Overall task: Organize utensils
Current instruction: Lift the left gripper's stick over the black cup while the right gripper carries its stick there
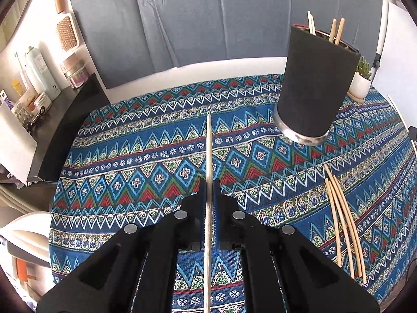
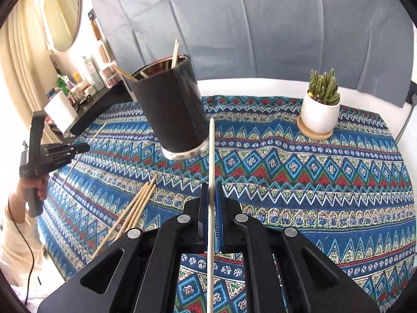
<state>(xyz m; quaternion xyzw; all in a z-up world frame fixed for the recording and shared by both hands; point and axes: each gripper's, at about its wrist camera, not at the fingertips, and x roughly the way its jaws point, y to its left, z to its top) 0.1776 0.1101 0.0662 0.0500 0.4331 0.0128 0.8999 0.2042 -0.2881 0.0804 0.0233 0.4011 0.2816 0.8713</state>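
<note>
Two chopsticks are being held clear above the patterned tablecloth (image 2: 312,182), one in each gripper. The left gripper (image 1: 209,182) is clamping its jaws together on a pale chopstick (image 1: 208,151) that is running straight out ahead between the pads; the right gripper (image 2: 211,186) is pinching a second chopstick (image 2: 211,151) the same way. A loose bundle of chopsticks (image 2: 135,208) is lying on the cloth between the two grippers. Beyond them the black holder cup (image 2: 172,109) is standing with several sticks already leaning inside. Plenty of bare cloth is lying open in front of the cup. A potted cactus (image 2: 322,104) is sitting near the far right edge, well apart, and a cluttered dark shelf (image 1: 65,109) is bordering the table's left side.
</note>
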